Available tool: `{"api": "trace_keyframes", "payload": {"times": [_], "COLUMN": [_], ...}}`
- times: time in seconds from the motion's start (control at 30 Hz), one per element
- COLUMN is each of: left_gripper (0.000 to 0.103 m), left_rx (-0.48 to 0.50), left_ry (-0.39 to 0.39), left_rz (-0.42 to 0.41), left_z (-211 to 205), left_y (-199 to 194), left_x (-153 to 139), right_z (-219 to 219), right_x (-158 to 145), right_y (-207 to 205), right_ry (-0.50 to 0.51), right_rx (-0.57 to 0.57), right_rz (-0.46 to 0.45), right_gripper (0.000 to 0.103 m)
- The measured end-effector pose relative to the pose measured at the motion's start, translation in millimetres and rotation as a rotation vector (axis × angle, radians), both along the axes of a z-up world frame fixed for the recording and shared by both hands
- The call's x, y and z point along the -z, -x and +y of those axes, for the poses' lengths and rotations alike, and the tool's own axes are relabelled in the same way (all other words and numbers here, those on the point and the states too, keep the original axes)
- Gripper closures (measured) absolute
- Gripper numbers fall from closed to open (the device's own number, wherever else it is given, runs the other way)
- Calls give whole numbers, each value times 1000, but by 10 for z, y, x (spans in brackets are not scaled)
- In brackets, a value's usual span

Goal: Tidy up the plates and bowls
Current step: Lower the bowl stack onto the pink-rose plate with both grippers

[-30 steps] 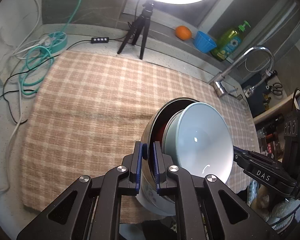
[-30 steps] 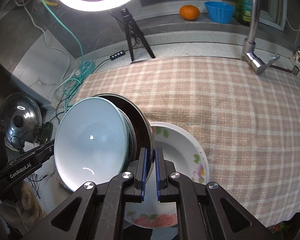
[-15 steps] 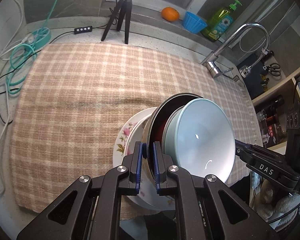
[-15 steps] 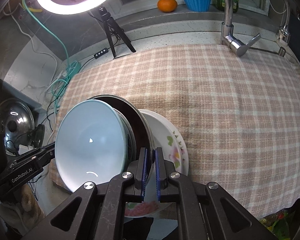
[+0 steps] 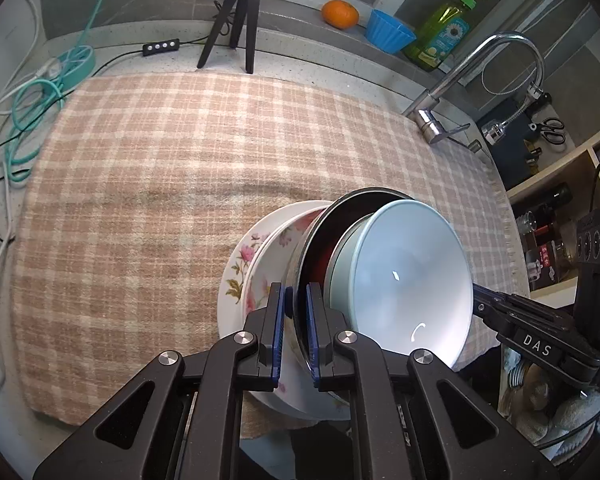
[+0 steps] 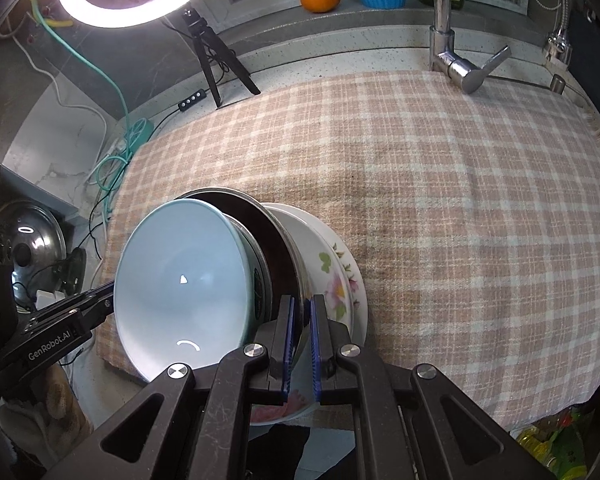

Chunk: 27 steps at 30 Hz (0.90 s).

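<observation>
Left wrist view shows the left gripper (image 5: 296,312) with its fingers clamped on one side of the metal bowl's (image 5: 320,236) rim; in the right wrist view the right gripper (image 6: 300,320) pinches the opposite side, so the load is shared. Nested inside sits the pale blue bowl (image 5: 412,276), probably so both travel as one. Directly beneath lies the floral plate (image 5: 252,256) on the checked cloth (image 5: 160,168) covering the bench, apparently the stack's base. Whether the bowl touches the plate is unclear. Beyond stand a tripod (image 5: 236,20) and faucet (image 5: 460,92).

Both grippers' fingers (image 5: 276,332) (image 6: 318,344) clamped, angled steeply down.
</observation>
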<state>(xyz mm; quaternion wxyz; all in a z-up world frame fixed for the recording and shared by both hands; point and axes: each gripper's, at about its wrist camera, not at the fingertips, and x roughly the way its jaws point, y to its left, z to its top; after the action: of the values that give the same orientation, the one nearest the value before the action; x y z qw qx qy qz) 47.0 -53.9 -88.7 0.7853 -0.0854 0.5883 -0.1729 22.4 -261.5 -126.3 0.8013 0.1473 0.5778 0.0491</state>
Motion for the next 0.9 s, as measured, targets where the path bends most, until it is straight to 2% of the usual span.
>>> {"api": "trace_keyframes", "payload": {"times": [0.53,0.9], "left_gripper": [95,95], "left_rx": [-9,7], "left_ry": [-8,-45], "left_rz": [13,-21], "left_z": [30,-2], "left_y": [-26,-11], "left_x": [51,27], "right_z": [32,69], "right_x": [16,14], "right_y": [-34,-20], "right_ry": [-13,3], "right_rx": [-3,-21], "right_rz": [-9,-29], "right_gripper": [95,93]}}
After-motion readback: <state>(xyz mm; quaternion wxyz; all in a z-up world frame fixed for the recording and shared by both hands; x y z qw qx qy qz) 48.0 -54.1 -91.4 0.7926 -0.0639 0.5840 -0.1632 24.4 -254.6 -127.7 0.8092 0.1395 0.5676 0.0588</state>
